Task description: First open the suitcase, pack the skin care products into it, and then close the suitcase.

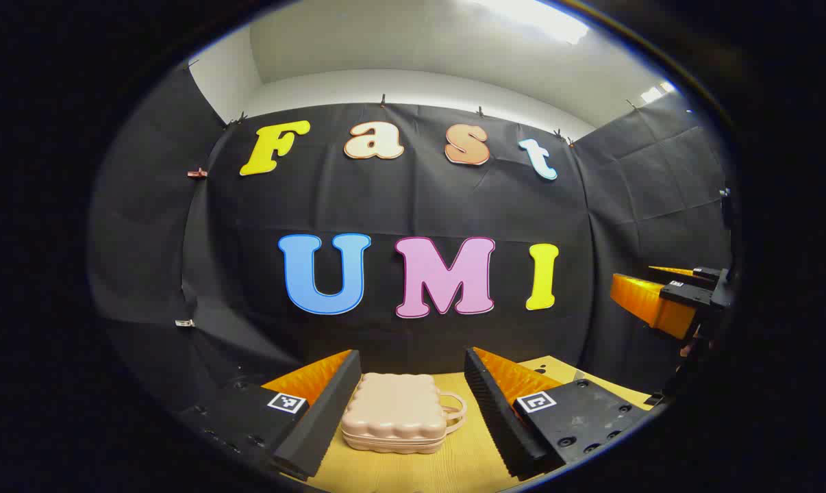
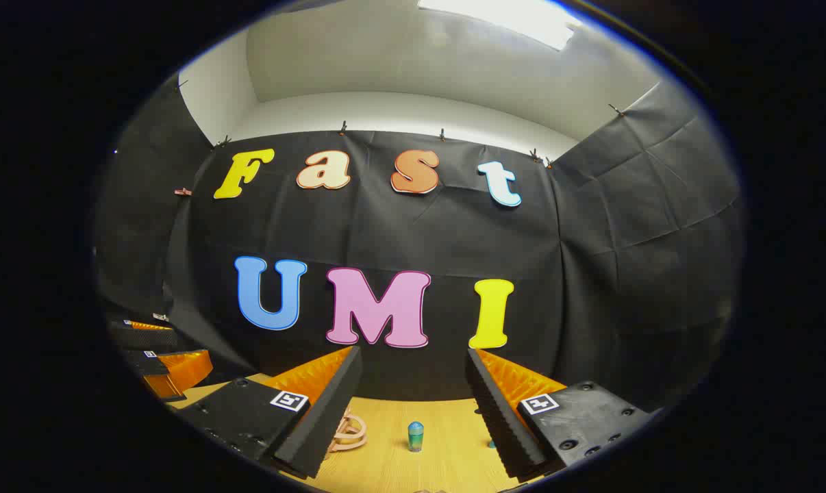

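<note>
While the suitcase (image 1: 394, 413) lies closed on the desk (image 1: 454, 465), framed between the wide-spread left hand-held gripper (image 1: 411, 404), right hand-held gripper (image 2: 413, 404) gapes beside its handle; lift lid seam first.

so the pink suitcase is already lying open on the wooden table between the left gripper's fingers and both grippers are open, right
Not quite: the suitcase is shut, its two shells together, as the left gripper view shows. The rest holds: it lies on the wooden table, framed between the fingers of the left gripper, and the right gripper is open too.
</note>
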Demonstrator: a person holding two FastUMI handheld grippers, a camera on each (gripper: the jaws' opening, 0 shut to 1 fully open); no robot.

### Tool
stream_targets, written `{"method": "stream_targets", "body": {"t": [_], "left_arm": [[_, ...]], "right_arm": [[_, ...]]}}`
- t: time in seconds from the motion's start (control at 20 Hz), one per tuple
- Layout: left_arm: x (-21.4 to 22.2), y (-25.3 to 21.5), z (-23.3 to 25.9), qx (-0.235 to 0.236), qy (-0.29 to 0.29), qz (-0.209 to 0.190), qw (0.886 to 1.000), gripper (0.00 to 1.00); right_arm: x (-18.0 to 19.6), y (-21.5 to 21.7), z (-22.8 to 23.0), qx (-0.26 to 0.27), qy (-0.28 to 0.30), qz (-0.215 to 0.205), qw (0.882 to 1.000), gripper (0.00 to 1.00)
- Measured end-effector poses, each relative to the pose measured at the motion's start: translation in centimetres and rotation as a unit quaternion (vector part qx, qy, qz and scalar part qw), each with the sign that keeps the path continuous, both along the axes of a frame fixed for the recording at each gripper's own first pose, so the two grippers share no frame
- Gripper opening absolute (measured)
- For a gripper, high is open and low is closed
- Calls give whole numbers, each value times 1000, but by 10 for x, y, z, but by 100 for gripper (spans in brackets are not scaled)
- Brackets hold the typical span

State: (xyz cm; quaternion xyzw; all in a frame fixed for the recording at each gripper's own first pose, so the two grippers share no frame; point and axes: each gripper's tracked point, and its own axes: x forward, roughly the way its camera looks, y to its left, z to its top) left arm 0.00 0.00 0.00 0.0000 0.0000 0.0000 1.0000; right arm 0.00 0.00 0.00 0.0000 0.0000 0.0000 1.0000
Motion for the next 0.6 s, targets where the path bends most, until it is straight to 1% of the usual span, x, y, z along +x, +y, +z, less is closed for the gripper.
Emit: {"method": "stream_targets", "body": {"t": [0.1, 0.15, 0.3, 0.4, 0.45, 0.5, 0.6], "left_arm": [[-1, -1, -1, 1, 0, -4, 1000, 96], [-2, -2, 1, 2, -3, -7, 1000, 96], [0, -6, -1, 3, -4, -15, 1000, 96], [1, -9, -5, 4, 0, -21, 1000, 96], [2, -10, -5, 4, 1, -23, 1000, 96], [2, -11, -6, 4, 2, -25, 1000, 96], [4, -11, -6, 3, 3, -28, 1000, 96]], "right_arm": [[-4, -3, 1, 1, 1, -6, 1000, 95], [-5, -5, 1, 0, 0, -9, 1000, 96], [-9, -8, 1, -2, 0, -16, 1000, 94], [-10, -9, 0, -2, 1, -20, 1000, 96], [-9, -10, -1, -3, 2, -21, 1000, 94], [-10, -10, 0, -3, 1, -23, 1000, 96], [-10, -11, 0, -4, 0, -26, 1000, 94]]}}
